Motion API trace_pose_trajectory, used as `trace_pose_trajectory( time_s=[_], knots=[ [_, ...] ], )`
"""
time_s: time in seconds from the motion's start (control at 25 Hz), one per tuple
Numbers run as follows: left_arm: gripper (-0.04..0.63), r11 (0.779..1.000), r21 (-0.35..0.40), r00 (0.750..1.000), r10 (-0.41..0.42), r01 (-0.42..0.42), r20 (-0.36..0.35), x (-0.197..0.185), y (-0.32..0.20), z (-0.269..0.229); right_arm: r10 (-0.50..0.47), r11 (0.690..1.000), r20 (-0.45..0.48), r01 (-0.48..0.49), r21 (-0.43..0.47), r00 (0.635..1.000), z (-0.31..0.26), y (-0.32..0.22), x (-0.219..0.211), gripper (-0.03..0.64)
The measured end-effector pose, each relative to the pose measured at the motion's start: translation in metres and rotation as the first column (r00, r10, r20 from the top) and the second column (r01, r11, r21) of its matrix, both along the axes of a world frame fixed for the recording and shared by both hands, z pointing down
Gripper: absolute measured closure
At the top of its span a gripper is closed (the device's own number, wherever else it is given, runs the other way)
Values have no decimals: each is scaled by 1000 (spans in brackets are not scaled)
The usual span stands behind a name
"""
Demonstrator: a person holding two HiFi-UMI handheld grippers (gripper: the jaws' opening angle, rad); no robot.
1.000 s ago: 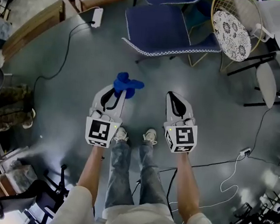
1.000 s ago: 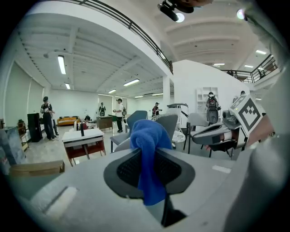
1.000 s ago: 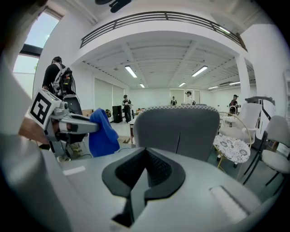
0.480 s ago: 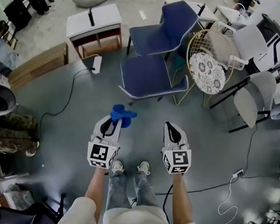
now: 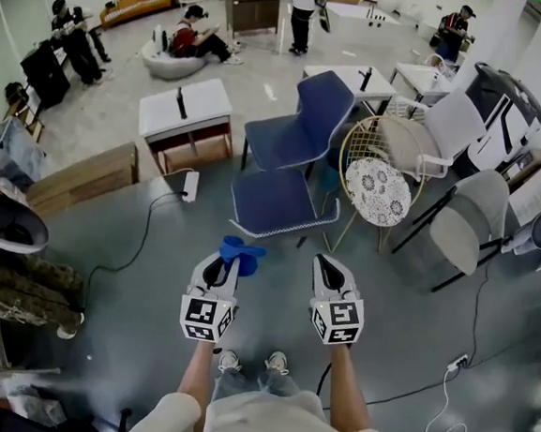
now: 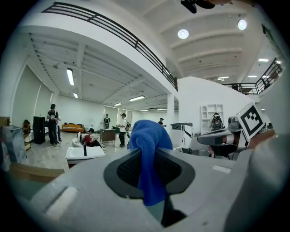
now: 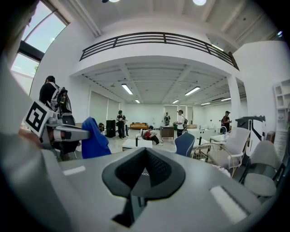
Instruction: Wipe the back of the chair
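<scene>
Left hand-held gripper (image 5: 223,265) was clamped on the crumpled blue cloth (image 5: 240,252), right hand-held gripper (image 5: 327,265) shut empty; navy blue chair (image 5: 319,109) looked unwiped, well apart.

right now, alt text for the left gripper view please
The left gripper is shut on a blue cloth that bunches up above its jaws. Beyond lies a bright white hall with a balcony railing and several people standing far off.

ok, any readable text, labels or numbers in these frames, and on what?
No readable text anywhere in view.
Left tongs and right tongs: black-and-white square marker patterns only, no letters.
The blue cloth in the left tongs: no label showing.
</scene>
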State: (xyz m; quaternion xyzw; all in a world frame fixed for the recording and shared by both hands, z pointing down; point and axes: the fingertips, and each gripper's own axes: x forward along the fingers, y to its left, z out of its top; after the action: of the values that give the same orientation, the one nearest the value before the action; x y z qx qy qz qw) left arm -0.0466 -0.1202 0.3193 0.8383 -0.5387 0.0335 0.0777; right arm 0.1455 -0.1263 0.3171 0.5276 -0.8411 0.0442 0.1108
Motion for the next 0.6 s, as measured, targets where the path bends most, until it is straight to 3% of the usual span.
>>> trace_pose_trajectory(
  time_s=[0.24,0.6],
  knots=[
    [531,999,23,999,-41,40,10,-16,6,-29,-2,999,1,2,38,1000,-37,1,5,617],
    [531,999,26,999,-38,38,22,-23,8,-42,4,997,-18,-3,73,1000,-61,3,12,617]
  ],
)
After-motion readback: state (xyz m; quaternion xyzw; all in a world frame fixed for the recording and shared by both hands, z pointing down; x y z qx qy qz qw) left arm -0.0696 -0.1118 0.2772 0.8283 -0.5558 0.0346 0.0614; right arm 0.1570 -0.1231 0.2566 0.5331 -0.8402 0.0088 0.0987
